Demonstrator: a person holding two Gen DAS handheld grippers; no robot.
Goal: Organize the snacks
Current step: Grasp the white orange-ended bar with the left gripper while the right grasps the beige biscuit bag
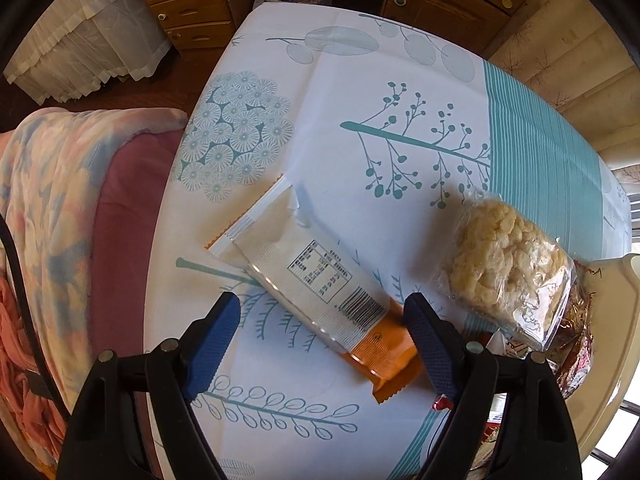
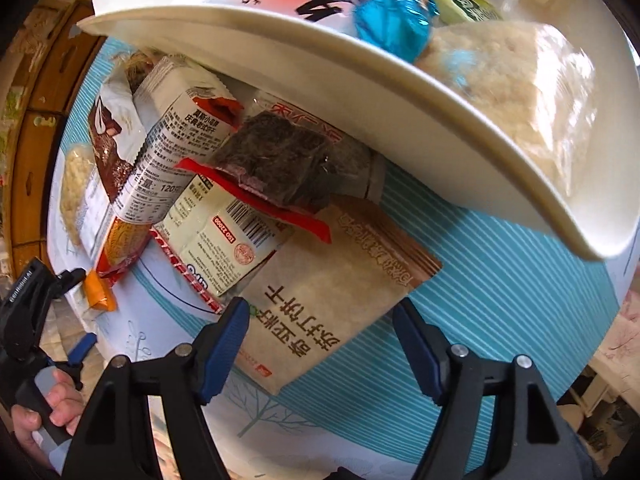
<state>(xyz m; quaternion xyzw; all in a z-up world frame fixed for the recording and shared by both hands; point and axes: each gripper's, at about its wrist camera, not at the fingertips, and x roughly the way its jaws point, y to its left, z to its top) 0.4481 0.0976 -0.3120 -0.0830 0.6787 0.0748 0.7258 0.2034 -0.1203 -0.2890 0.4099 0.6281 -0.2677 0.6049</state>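
In the left wrist view my left gripper (image 1: 322, 316) is open, its jaws on either side of the near end of a white and orange snack packet (image 1: 316, 284) lying on the tablecloth. A clear bag of puffed rice cakes (image 1: 508, 268) lies to its right. In the right wrist view my right gripper (image 2: 320, 332) is open just above a beige cracker packet (image 2: 320, 300). Several more snack packets (image 2: 192, 168) are piled behind it, under the rim of a cream tray (image 2: 360, 92) that holds other snacks.
The table has a white and teal printed cloth (image 1: 360, 92). A bed with blankets (image 1: 60, 200) is at the left, wooden drawers (image 1: 188, 0) behind. The tray's rim (image 1: 612, 320) shows at the right. The left gripper and the hand (image 2: 40, 360) holding it show at lower left.
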